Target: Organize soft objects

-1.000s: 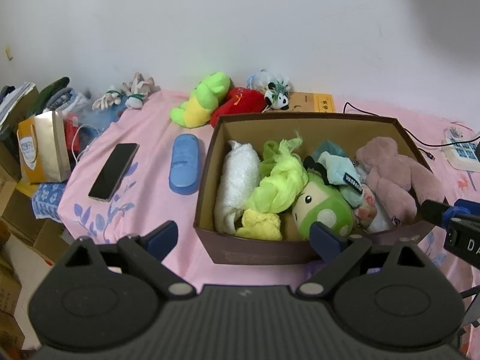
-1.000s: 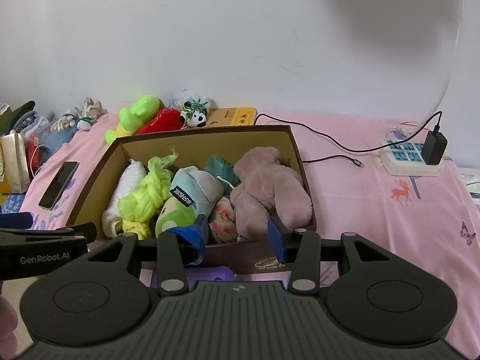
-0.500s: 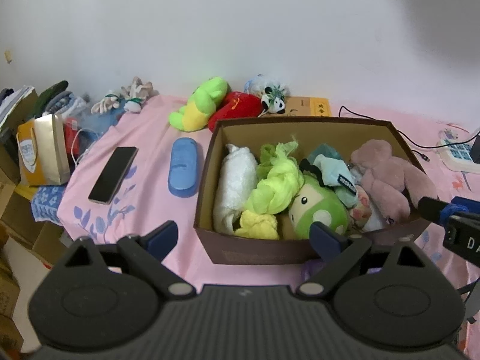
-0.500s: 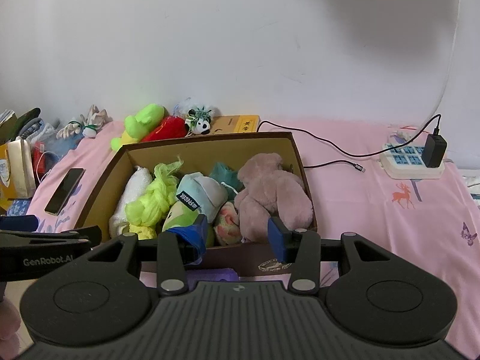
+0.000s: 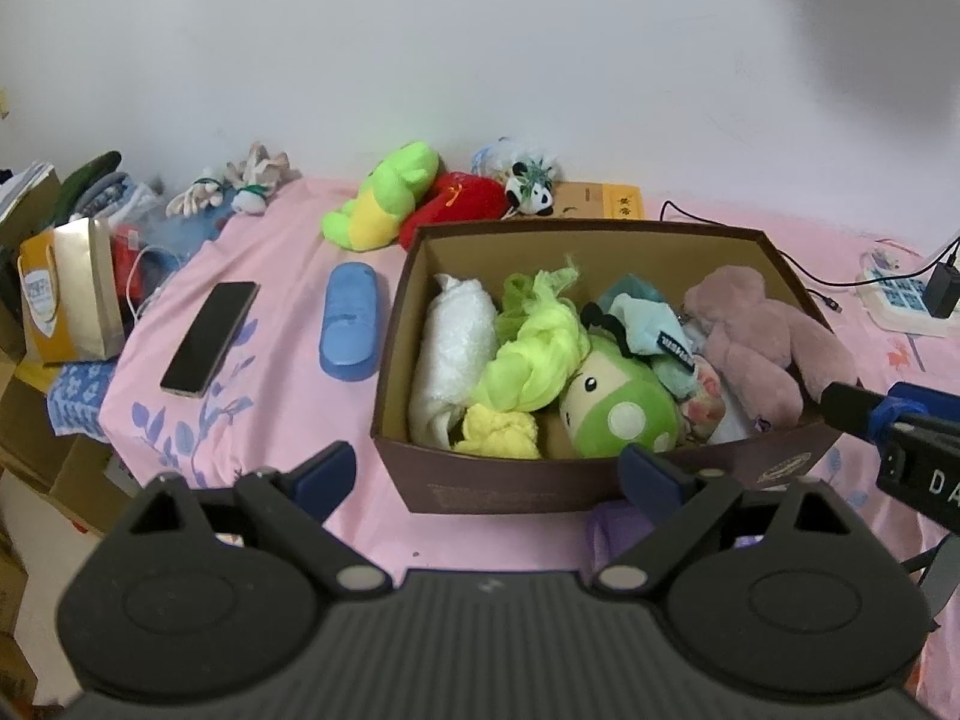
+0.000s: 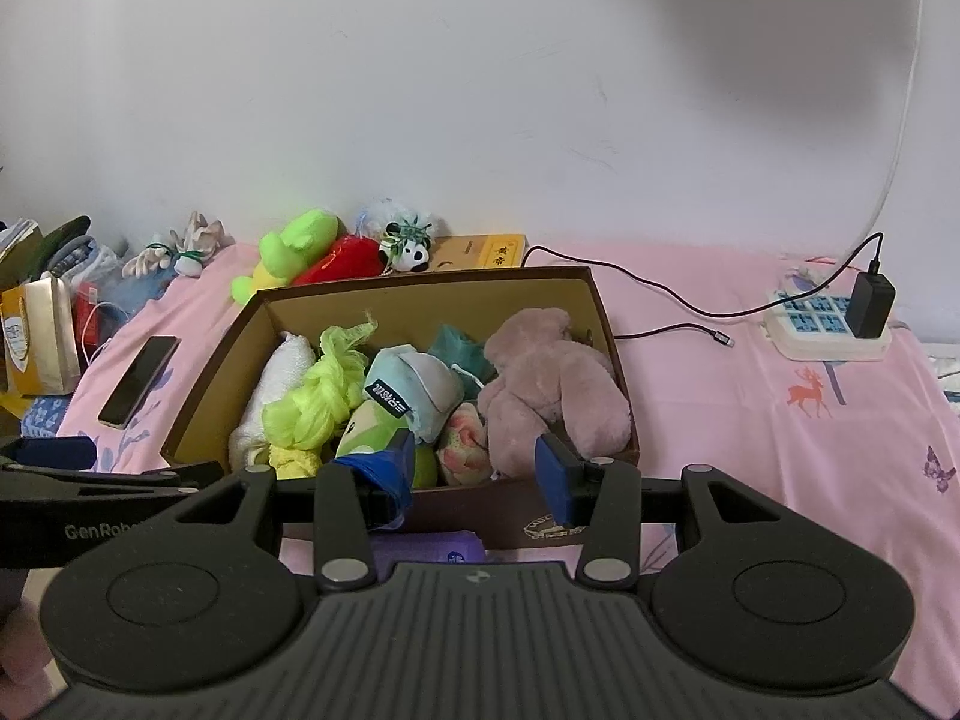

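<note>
A brown cardboard box [image 5: 510, 489] [image 6: 600, 312] on the pink bed holds a white towel [image 5: 453, 348], a lime-green scarf [image 5: 534, 354] [image 6: 318, 396], a green mushroom plush [image 5: 618, 408], a light-blue plush [image 6: 414, 387] and a pink bear [image 5: 756, 336] [image 6: 552, 384]. A green-yellow plush [image 5: 384, 198] [image 6: 288, 252], a red plush [image 5: 462, 204] and a small panda [image 5: 531, 195] lie behind the box. My left gripper [image 5: 486, 471] is open and empty before the box's front wall. My right gripper [image 6: 480, 465] is open and empty at the box's front right.
A phone [image 5: 210, 336] and a blue case [image 5: 351, 330] lie left of the box. A power strip with charger [image 6: 834, 324] and cable [image 6: 660, 294] sit on the right. A purple item [image 6: 432, 546] lies before the box. Bags [image 5: 66, 294] crowd the left bed edge.
Both grippers have drawn back and risen slightly from the box. Nothing in the box has moved.
</note>
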A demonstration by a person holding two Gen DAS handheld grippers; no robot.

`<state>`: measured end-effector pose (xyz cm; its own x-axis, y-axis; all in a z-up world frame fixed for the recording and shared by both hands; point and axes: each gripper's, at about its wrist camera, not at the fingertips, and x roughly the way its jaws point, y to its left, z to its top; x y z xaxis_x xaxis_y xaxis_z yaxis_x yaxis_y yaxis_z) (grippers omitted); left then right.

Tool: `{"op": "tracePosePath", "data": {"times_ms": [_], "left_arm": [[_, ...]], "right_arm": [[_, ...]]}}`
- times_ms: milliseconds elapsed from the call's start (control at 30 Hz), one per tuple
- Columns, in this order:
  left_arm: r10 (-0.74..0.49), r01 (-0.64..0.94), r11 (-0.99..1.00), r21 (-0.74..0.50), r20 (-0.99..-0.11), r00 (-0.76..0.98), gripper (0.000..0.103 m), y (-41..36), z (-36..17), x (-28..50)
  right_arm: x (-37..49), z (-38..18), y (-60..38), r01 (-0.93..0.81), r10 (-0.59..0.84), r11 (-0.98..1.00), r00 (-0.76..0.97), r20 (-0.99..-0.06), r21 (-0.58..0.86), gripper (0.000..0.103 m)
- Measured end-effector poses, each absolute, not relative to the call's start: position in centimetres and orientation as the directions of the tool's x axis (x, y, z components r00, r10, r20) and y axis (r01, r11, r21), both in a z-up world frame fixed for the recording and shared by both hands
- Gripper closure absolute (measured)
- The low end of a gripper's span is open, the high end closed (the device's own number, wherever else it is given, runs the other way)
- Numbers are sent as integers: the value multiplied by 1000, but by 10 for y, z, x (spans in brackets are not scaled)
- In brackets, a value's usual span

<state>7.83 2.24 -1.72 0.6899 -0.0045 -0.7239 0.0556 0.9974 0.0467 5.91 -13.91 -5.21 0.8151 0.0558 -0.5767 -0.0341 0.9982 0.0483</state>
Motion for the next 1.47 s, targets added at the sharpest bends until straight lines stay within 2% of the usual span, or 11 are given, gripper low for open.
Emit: {"op": "tracePosePath", "data": {"times_ms": [1200, 1467], "left_arm": [[-35, 77, 997, 23, -731, 681, 9, 18, -20, 72], [-35, 73, 997, 26, -688, 725, 9, 17, -15, 70]], "right_arm": [[47, -55, -143, -13, 58, 996, 829, -557, 84, 75], [49, -56, -144, -9, 57, 996, 829, -557, 89, 75]]}}
